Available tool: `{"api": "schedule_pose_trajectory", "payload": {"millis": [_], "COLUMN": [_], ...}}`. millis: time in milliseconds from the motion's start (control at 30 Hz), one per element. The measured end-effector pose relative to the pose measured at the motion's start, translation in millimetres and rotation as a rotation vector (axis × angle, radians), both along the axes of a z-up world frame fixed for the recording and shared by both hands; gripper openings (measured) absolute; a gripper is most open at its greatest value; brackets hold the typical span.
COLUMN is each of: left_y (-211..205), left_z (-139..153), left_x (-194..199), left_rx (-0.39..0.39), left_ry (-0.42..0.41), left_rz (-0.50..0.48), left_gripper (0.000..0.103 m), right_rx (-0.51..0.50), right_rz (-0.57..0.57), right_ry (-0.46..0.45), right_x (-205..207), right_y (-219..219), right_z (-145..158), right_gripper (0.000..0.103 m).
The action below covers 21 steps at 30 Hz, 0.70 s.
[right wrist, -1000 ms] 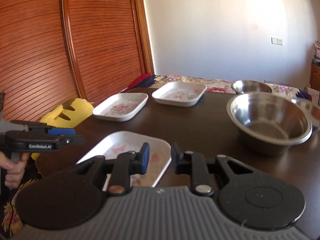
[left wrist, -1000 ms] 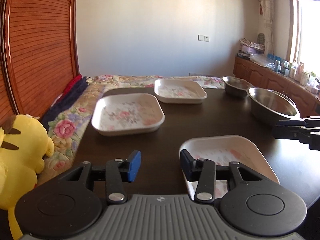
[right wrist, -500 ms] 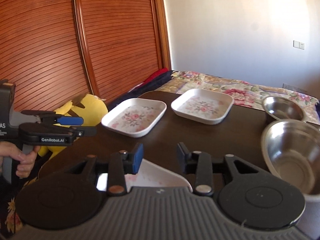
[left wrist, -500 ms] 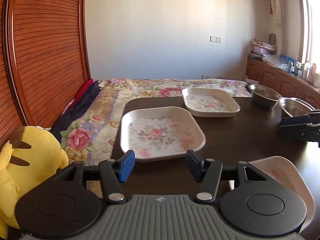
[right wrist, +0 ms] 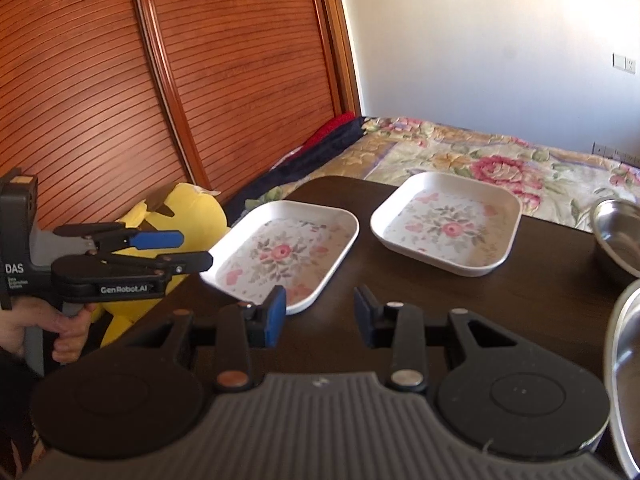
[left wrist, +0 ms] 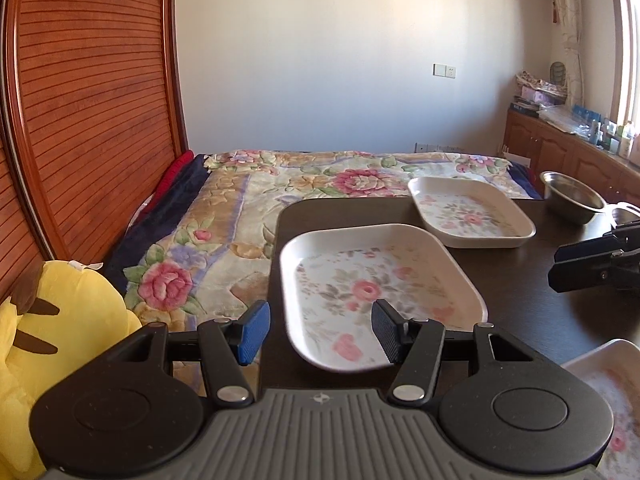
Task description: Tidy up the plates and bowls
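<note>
Three white square floral plates lie on a dark table (left wrist: 516, 280). The near-left plate (left wrist: 376, 292) (right wrist: 284, 252) sits at the table's left edge, and my open, empty left gripper (left wrist: 318, 330) is right at its near rim. It also shows in the right wrist view (right wrist: 176, 250). A second plate (left wrist: 468, 212) (right wrist: 448, 224) lies farther back. A third plate (left wrist: 616, 392) is at the lower right. My right gripper (right wrist: 320, 312) is open and empty above bare table. A small steel bowl (left wrist: 572, 196) (right wrist: 618, 236) stands at the back right, and a large steel bowl (right wrist: 624, 364) is at my right.
A bed with a floral blanket (left wrist: 256, 208) lies left of and behind the table. A yellow plush toy (left wrist: 60, 320) sits at the left by a wooden slatted wardrobe (left wrist: 80, 100). A cabinet with clutter (left wrist: 568, 140) stands along the right wall.
Both grippers have swung left and forward. The left gripper went from the nearest plate to the near-left plate's rim. The right gripper now faces the two far plates.
</note>
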<state>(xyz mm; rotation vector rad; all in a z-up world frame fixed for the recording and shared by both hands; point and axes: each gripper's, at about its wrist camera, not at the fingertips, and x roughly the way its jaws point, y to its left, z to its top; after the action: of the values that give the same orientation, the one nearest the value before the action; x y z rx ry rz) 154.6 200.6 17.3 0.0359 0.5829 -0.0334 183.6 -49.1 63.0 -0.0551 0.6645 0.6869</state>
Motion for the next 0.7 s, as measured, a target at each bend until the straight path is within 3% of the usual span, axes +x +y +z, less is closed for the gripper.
{"api": "schedule_pose_trajectory", "payload": {"millis": [133, 500, 700], "left_y": [10, 19, 20], "left_z": [-6, -21, -25], "left_x": [14, 36, 42], "left_rx": [-0.01, -0.032, -0.044], "left_ry": [0.022, 0.057, 0.068], "left_rz": [0.01, 0.02, 0.018], "left_gripper": [0.059, 0.036, 0.033], "right_rx": [-0.012, -0.057, -0.075], "right_rz": [0.007, 0.012, 0.013], "right_ry": [0.037, 0.112, 0.14], "right_x": [15, 53, 65], "right_y": [13, 38, 45], "right_z": [-4, -20, -29], "right_gripper": [0.039, 0.038, 0.03]}}
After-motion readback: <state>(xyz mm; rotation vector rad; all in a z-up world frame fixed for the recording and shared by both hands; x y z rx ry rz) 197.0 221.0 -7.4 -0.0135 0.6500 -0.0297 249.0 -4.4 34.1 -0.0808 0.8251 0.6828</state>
